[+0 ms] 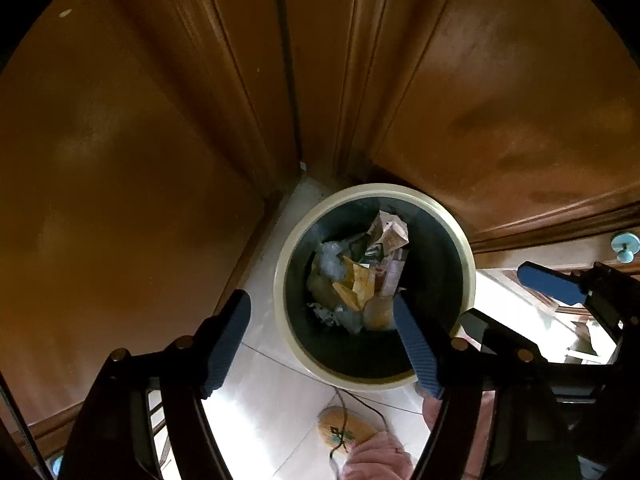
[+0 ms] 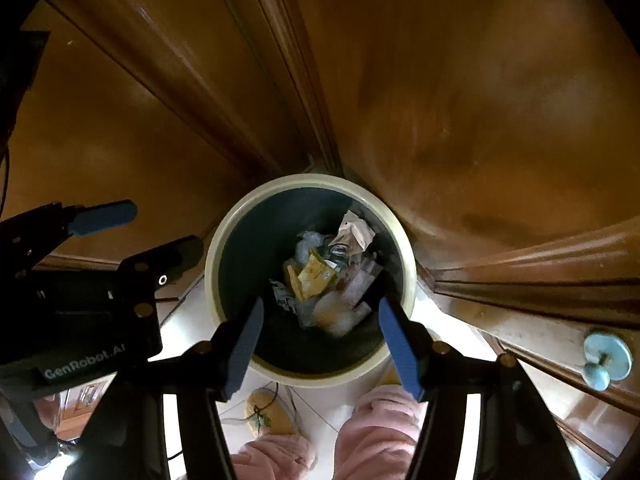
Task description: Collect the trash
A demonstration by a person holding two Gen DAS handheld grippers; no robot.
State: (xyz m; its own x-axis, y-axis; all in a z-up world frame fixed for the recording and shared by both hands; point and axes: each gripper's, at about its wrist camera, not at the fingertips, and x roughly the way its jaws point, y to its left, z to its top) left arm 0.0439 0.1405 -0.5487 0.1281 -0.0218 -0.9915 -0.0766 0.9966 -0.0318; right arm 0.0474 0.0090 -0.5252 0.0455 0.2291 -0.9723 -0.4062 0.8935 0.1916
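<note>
Bin (image 1: 466,264) sits on the pale tiled floor (image 1: 264,408), tucked into the corner where two brown wooden door panels (image 1: 120,160) meet; likely placed there to stay out of the walkway. Cream rim, dark liner or inner wall. Both wrist views look almost straight down into it.

Contents: crumpled trash (image 1: 360,276) lies heaped at the bottom — yellow wrappers, a tan paper carton, clear plastic film. Pile reaches well below the rim.

Left tongs (image 1: 320,344): spread wide, nothing between the blue pads. Right finger hangs over the bin mouth, left finger over the floor beside it.

Right tongs (image 2: 320,344): also spread wide and empty, both fingers framing the bin opening from above. Left tongs also show in this view at the left edge, likewise apart.

Judgement: both tools held high and centred over the opening, with jaws apart, fits a drop into the bin or an approach to it; cannot tell which from these views. No loose trash seen on the floor around the bin.

Other items: person's pink fleece clothing (image 2: 380,428) and a yellow knitted slipper (image 2: 266,412) just below the bin; a thin cord trails across the slipper — snag risk if tongs descend there. Pale blue knob (image 2: 606,358) on low furniture at right.
</note>
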